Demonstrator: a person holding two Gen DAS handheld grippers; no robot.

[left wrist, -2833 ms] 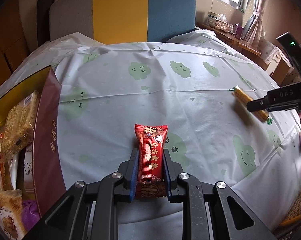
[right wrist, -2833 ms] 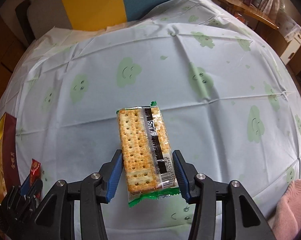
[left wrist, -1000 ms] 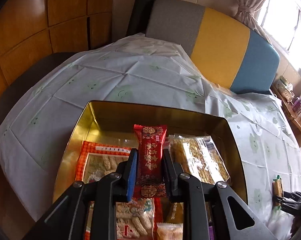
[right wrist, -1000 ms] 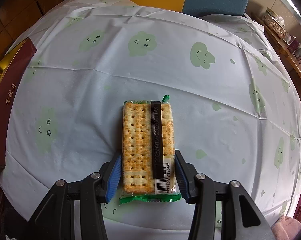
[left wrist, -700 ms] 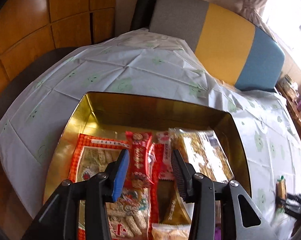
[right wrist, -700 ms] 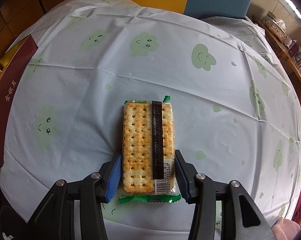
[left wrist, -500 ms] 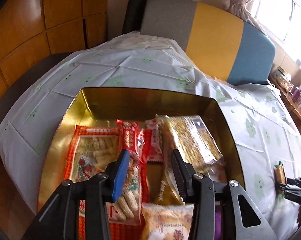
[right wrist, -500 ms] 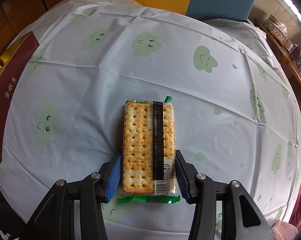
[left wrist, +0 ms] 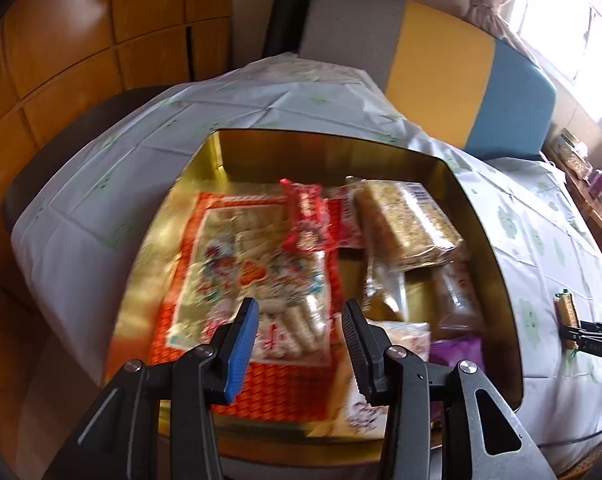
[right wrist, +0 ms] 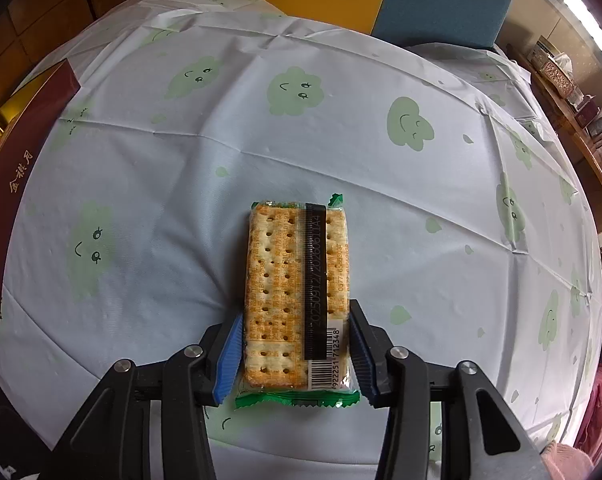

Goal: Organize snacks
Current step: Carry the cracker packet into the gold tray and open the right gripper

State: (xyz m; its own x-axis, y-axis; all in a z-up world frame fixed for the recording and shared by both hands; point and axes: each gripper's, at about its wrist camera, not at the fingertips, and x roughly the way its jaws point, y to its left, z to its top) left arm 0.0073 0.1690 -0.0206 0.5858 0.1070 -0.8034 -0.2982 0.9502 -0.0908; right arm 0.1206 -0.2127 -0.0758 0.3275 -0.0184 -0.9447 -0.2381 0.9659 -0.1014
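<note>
**Left tool empty over the tin, right tool clamped on the crackers**

Left tool [left wrist: 297, 338] hangs tilted steeply down over the near part of the gold tin [left wrist: 497, 264], its two fingers spread apart with nothing between them; the blue pad [left wrist: 243, 350] and the black ribbed pad [left wrist: 355, 346] frame the big orange-bordered snack bag [left wrist: 237, 276] that lies in the left half of the tin. A small red packet [left wrist: 307, 216] rests on top of that bag's far right corner, free of the tool. To its right lies a clear pack of golden-brown bars [left wrist: 405, 224], and a purple wrapper [left wrist: 457, 350] shows at the near right. This view is blurred, so the smaller wrappers cannot be read.

Right tool [right wrist: 297, 354] points almost straight down at the table and is clenched on the cracker packet [right wrist: 297, 292]: both pads press the near end of the pack, whose green crimped edge sticks out toward the camera while the far end reaches away over the cloth. In the left view the same tool [left wrist: 589, 334] shows at the right edge with the packet [left wrist: 566, 310] seen edge-on.

White tablecloth [right wrist: 301, 140] printed with green smiling clouds covers the table. The tin's dark red outer wall [right wrist: 17, 184] stands at the left edge of the right view. Behind the table is a chair back [left wrist: 433, 56] in grey, yellow and blue, wood panelling [left wrist: 81, 40] to the left, and a curtained window [left wrist: 557, 12] at the far right.
</note>
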